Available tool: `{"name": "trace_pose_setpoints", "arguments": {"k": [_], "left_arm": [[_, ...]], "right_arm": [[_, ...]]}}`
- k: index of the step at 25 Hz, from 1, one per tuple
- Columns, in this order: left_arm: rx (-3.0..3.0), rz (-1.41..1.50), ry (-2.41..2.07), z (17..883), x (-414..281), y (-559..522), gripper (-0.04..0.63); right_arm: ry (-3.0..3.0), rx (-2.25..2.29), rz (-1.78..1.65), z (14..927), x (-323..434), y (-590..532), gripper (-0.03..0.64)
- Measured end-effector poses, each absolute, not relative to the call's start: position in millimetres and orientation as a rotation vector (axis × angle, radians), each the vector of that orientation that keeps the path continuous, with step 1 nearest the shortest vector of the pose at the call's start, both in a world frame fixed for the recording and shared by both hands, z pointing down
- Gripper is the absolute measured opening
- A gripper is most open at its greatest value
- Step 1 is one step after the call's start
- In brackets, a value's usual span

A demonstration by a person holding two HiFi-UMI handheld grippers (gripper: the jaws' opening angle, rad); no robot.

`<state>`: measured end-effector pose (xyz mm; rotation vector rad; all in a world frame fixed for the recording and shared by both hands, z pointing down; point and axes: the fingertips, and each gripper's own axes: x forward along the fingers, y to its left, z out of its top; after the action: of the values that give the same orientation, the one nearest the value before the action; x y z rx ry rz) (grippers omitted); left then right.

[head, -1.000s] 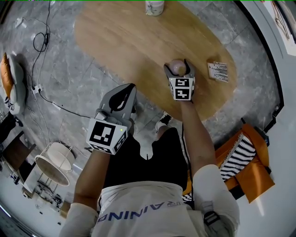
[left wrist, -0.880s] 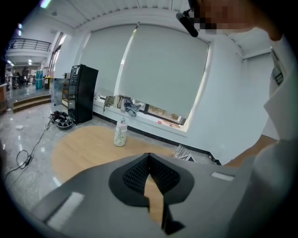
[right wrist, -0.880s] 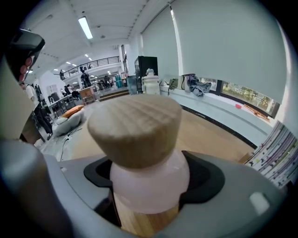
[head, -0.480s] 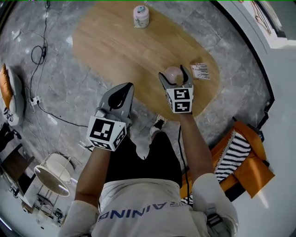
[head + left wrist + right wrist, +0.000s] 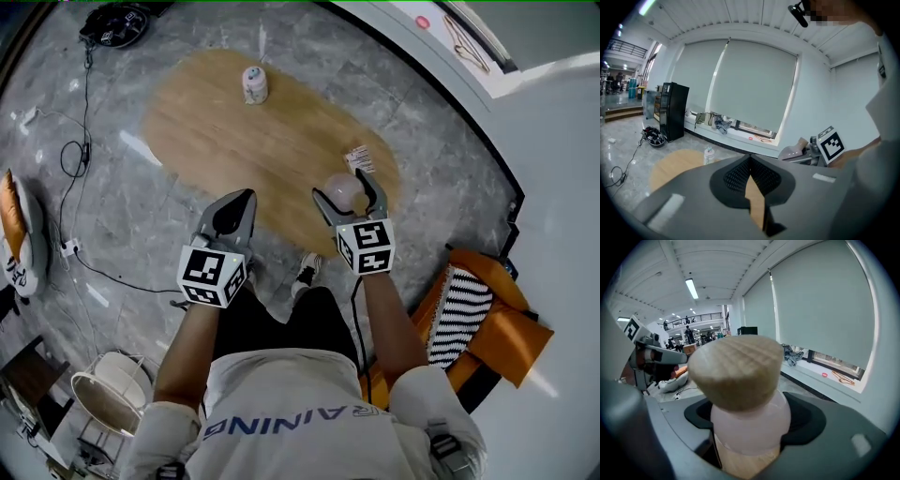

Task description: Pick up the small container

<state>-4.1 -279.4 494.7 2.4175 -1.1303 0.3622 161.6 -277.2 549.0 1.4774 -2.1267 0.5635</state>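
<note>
The small container [image 5: 343, 190] is a pale pink jar with a round wooden lid [image 5: 736, 371]. My right gripper [image 5: 347, 195] is shut on it, one jaw on each side of the pink body [image 5: 750, 423]. It hangs upright above the near right end of the oval wooden table [image 5: 234, 141]. My left gripper [image 5: 234, 212] is shut and holds nothing. It hovers to the left of the right one, over the table's near edge. In the left gripper view its pads [image 5: 759, 176] meet in front of the table.
A white patterned jar [image 5: 254, 84] stands at the table's far end. A printed card [image 5: 359, 159] lies near the right end, just beyond the held container. An orange chair with a striped cushion [image 5: 473, 319] stands at the right. Cables [image 5: 75, 159] trail over the floor at the left.
The table has dropped away and looks smaller. The right gripper has come up and back towards the body with the container in it. The left gripper keeps its place beside it.
</note>
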Motion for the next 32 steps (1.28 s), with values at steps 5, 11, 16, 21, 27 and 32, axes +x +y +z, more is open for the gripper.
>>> {"name": "trace_pose_setpoints", "arguments": {"k": [5, 11, 16, 21, 27, 32], "left_arm": [[2.473, 0.353, -1.104, 454, 1, -264, 0.001], [2.523, 0.321, -1.091, 402, 11, -252, 0.001], [2.562, 0.272, -1.115, 359, 16, -245, 0.001], [2.615, 0.216, -1.15, 324, 12, -250, 0.002], [2.648, 0.181, -1.165, 302, 16, -248, 0.0], [2.653, 0.159, -1.168, 295, 20, -248, 0.001]], "right_arm": [[-2.123, 1.529, 0.57, 487, 173, -242, 0.417], [-2.154, 1.58, 0.537, 422, 183, -218, 0.419], [-2.179, 1.619, 0.498, 377, 190, -207, 0.419], [-2.2, 1.671, 0.427, 339, 193, -209, 0.419], [-2.227, 1.694, 0.402, 316, 198, -211, 0.42], [-2.23, 1.713, 0.344, 305, 200, -210, 0.42]]}}
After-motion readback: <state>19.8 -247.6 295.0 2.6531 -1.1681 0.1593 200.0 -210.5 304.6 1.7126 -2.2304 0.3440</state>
